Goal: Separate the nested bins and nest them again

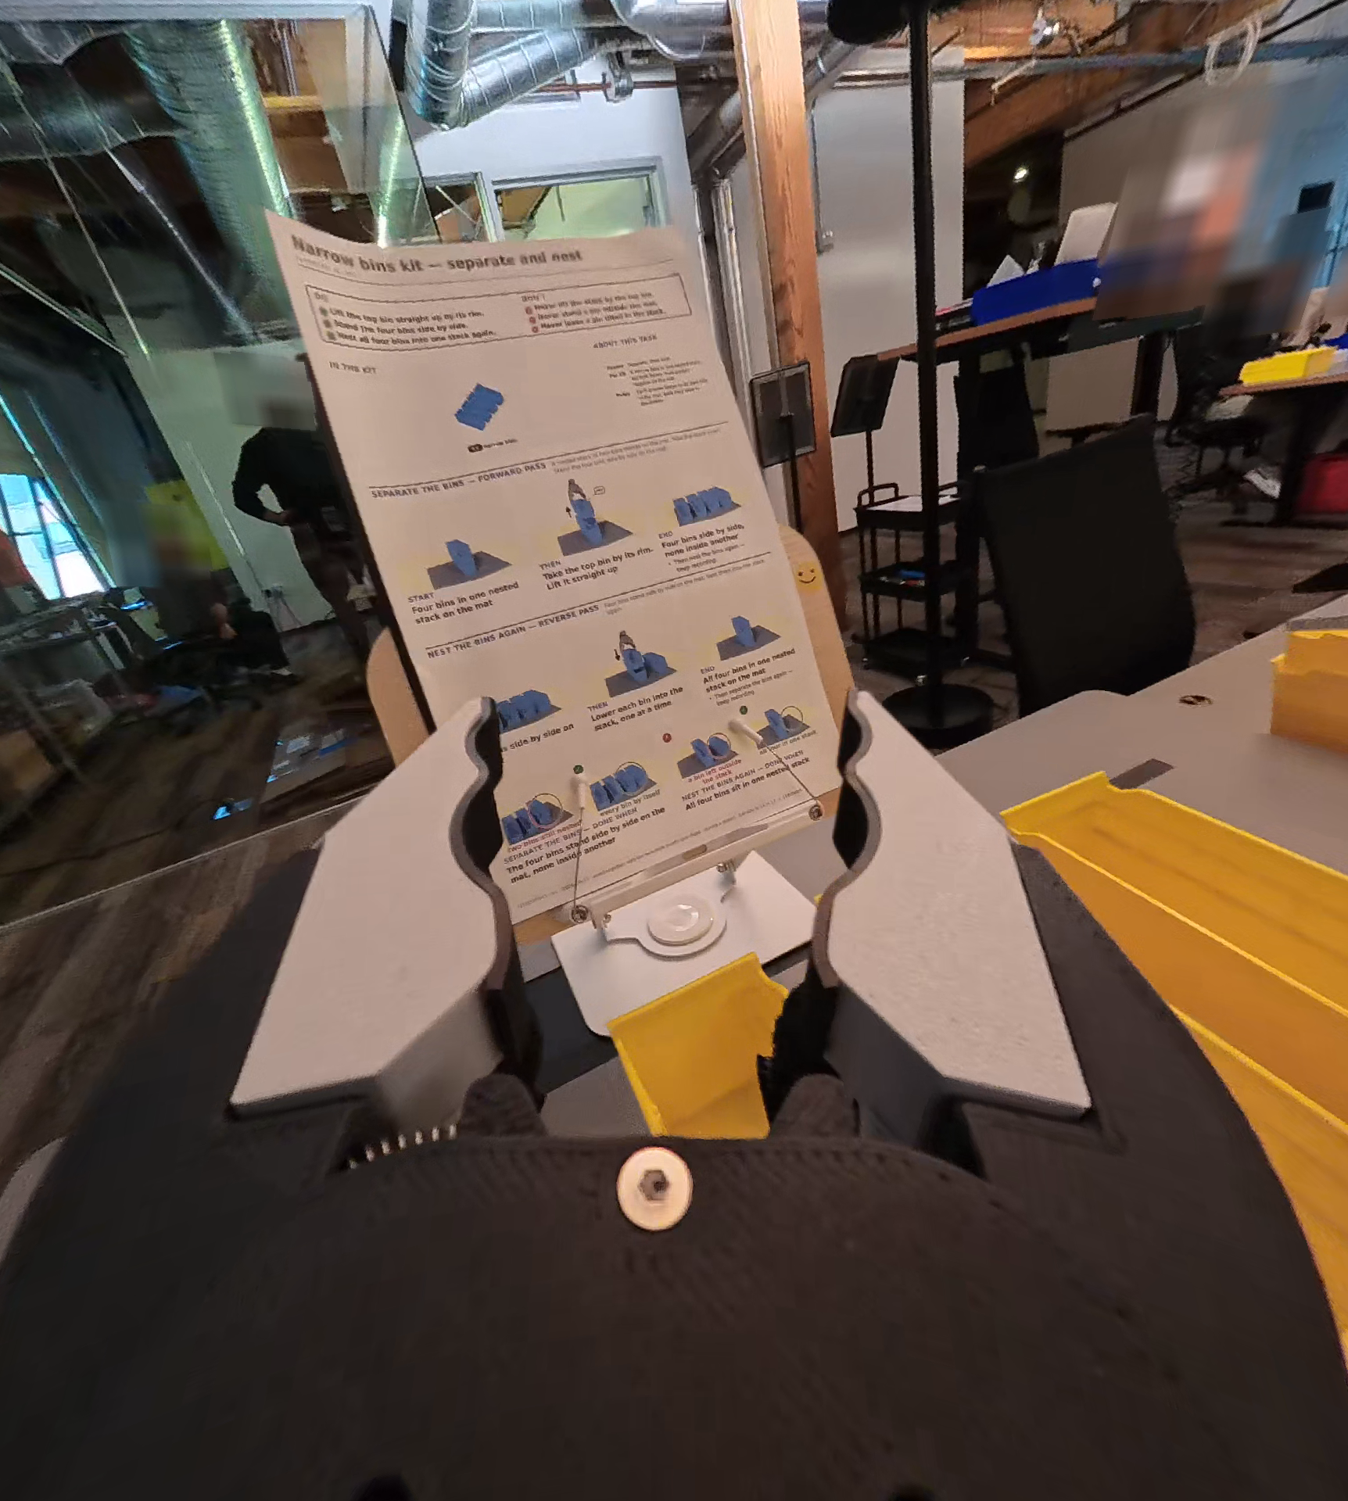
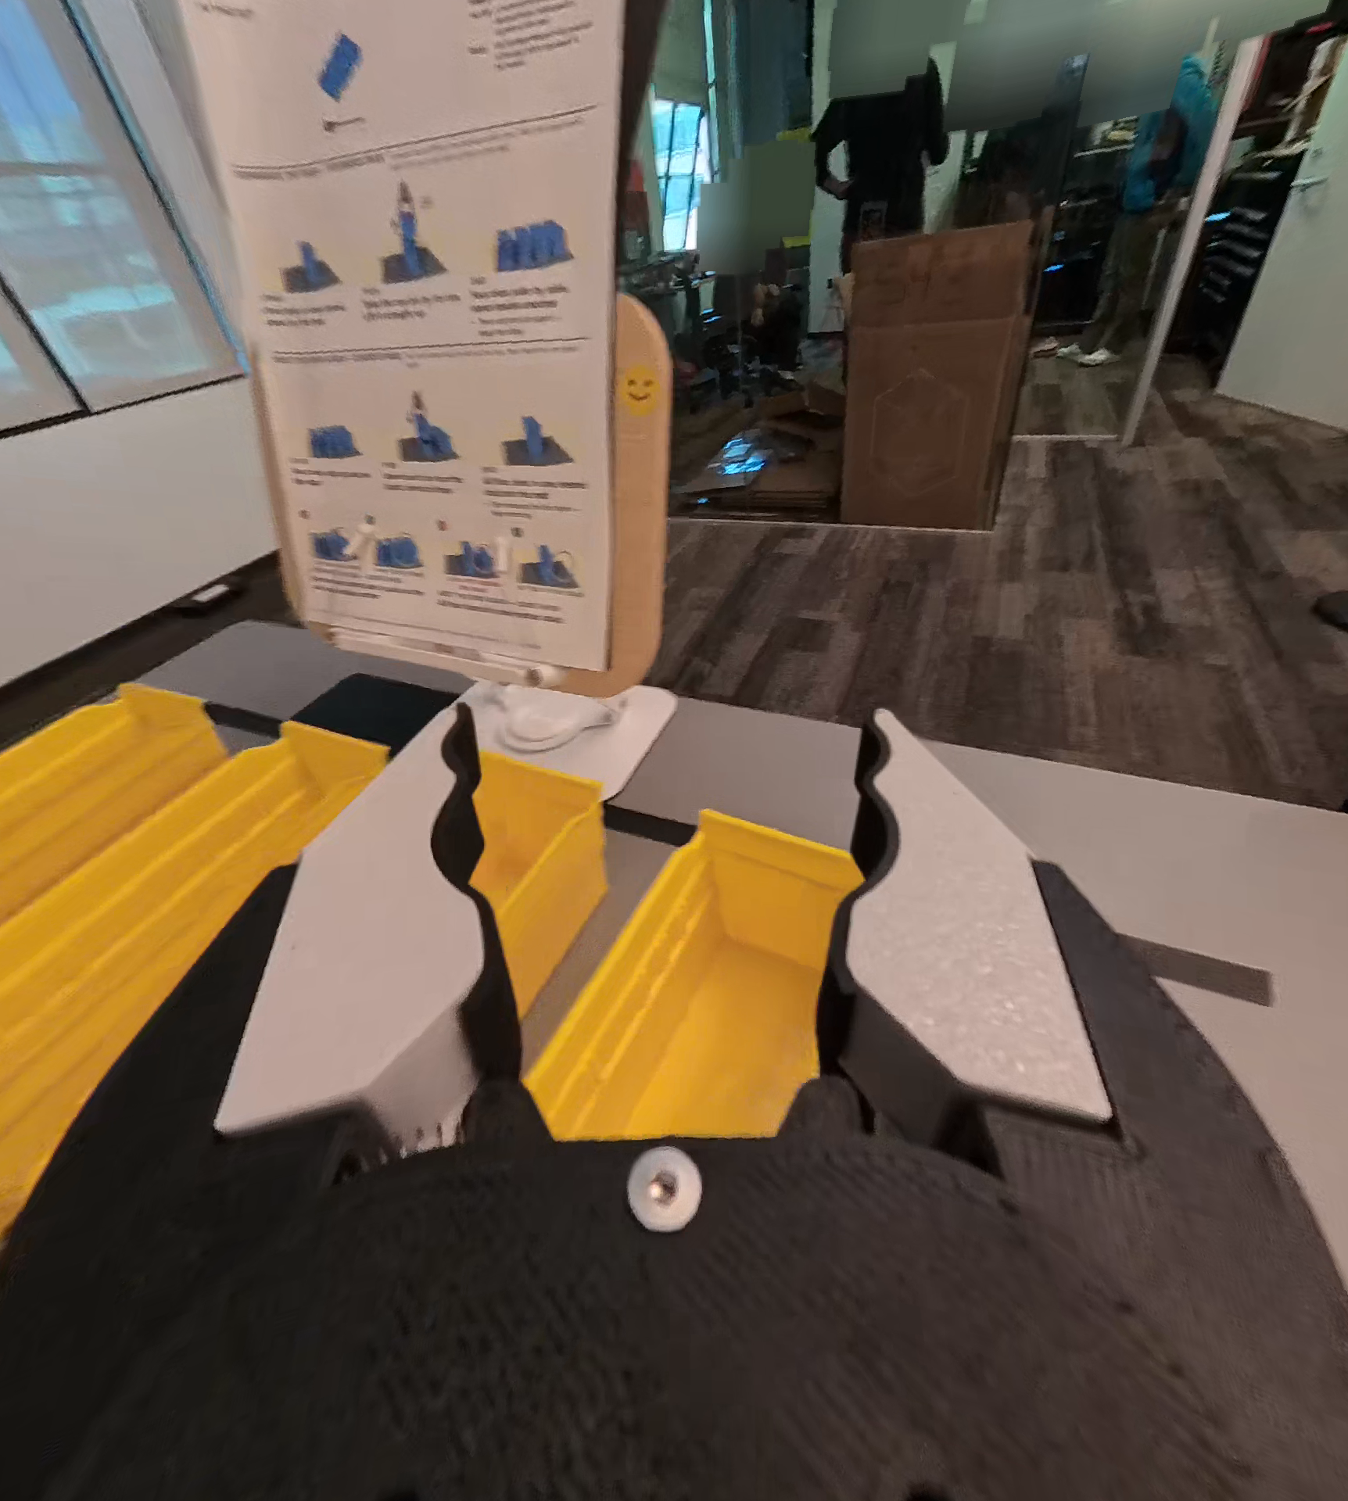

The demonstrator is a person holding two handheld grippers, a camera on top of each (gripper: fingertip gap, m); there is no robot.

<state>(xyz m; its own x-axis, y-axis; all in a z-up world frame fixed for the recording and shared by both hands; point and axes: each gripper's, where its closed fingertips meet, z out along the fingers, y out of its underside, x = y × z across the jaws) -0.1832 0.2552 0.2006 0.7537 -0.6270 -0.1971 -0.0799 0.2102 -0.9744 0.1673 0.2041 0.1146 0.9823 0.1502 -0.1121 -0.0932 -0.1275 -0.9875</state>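
Observation:
In the right wrist view, several yellow narrow bins lie side by side on the grey table point(image 2: 979, 853). My right gripper point(image 2: 667, 772) is open above them. One bin point(image 2: 695, 975) lies below and between its fingers, with a gap to the left finger. A second bin point(image 2: 549, 845) shows behind the left finger, and two more point(image 2: 126, 853) lie at the left. My left gripper point(image 1: 667, 780) is open. A yellow bin end point(image 1: 695, 1048) shows low between its finger bases, apart from the left finger. More bins point(image 1: 1223, 934) lie to its right.
An instruction sheet point(image 1: 533, 528) stands on a white-based stand point(image 1: 679, 926) at the table's far edge, and also shows in the right wrist view point(image 2: 427, 325). Another yellow bin-like object point(image 1: 1345, 690) sits at the far right. A black mat point(image 2: 362, 707) lies under the bins.

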